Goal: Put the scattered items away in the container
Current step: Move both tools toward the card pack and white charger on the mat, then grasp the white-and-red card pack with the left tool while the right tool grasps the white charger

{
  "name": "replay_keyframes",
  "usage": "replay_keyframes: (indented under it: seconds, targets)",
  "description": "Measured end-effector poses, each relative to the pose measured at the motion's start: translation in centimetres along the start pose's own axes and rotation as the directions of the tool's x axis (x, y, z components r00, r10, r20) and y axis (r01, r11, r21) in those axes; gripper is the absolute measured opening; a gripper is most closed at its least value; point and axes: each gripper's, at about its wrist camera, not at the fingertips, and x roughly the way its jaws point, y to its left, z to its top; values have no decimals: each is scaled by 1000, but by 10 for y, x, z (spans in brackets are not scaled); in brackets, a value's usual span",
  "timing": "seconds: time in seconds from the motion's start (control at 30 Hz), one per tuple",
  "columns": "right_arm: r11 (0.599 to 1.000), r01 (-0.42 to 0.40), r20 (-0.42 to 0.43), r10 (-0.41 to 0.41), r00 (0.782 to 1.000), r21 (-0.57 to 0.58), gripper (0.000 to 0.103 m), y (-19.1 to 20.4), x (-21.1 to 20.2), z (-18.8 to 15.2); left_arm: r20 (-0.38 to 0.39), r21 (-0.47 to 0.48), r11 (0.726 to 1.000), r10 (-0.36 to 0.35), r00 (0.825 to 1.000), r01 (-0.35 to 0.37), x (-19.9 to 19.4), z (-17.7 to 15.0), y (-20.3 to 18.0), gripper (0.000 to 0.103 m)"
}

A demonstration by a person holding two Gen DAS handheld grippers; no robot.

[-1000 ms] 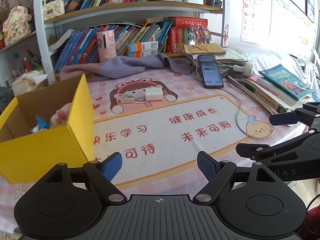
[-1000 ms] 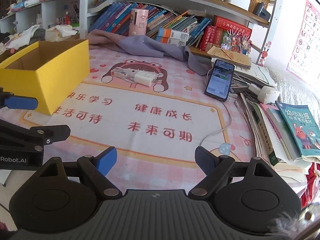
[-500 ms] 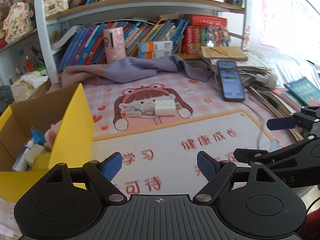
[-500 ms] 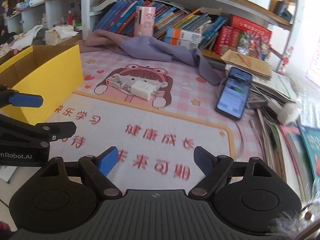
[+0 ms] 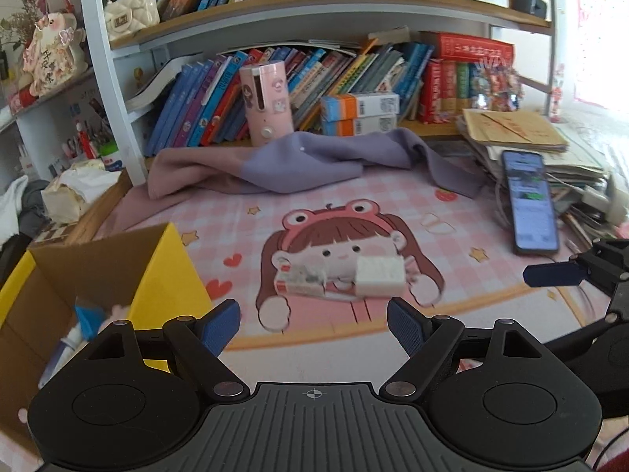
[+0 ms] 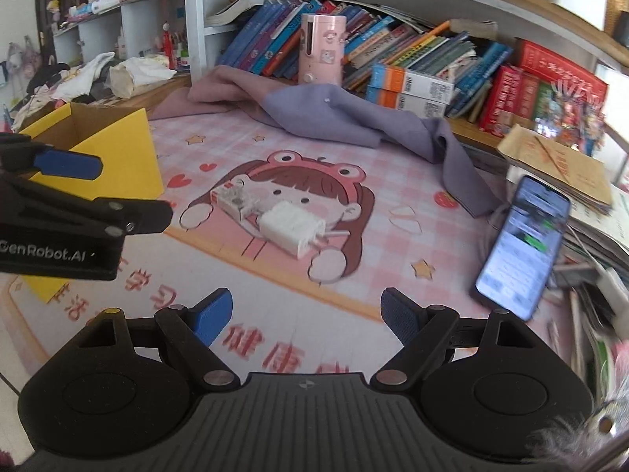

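On the pink cartoon mat lie a white charger block (image 5: 379,281) (image 6: 291,233) and, touching its left side, a small clear packet with a red edge (image 5: 299,283) (image 6: 232,198). My left gripper (image 5: 313,327) hovers open just short of them, nothing between its blue pads. My right gripper (image 6: 306,319) is also open and empty, nearer the mat's front. The yellow cardboard box (image 5: 173,287) (image 6: 129,145) stands at the left with several small items inside, partly hidden by my left gripper.
A purple cloth (image 5: 298,165) lies at the back below the bookshelf, with a pink cylinder (image 5: 267,107) behind it. A phone (image 5: 530,200) (image 6: 523,244) leans on a stack of papers and books at the right, a cable beside it.
Both grippers have moved forward toward the back of the mat; the charger and packet now sit much closer, and the box has slid to the left edge of view.
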Motion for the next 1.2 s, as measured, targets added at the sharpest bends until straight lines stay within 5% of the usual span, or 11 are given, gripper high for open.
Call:
replay_keyframes:
  seconds: [0.63,1.03,1.2]
  targets:
    - [986,-109,-40,104,994,-128,81,-9,111,41,-178,-21,998,48,983,-53,120,34,10,72]
    - [977,-206,-95,200,975,-52,62,-19,139,46,-276,-41,998,25,961,-38,162,29,12,72]
    - [976,-212,-82,208,975,-44,56,-22,138,45,-268,-94,996,-22,963,-3,165,29,17,59]
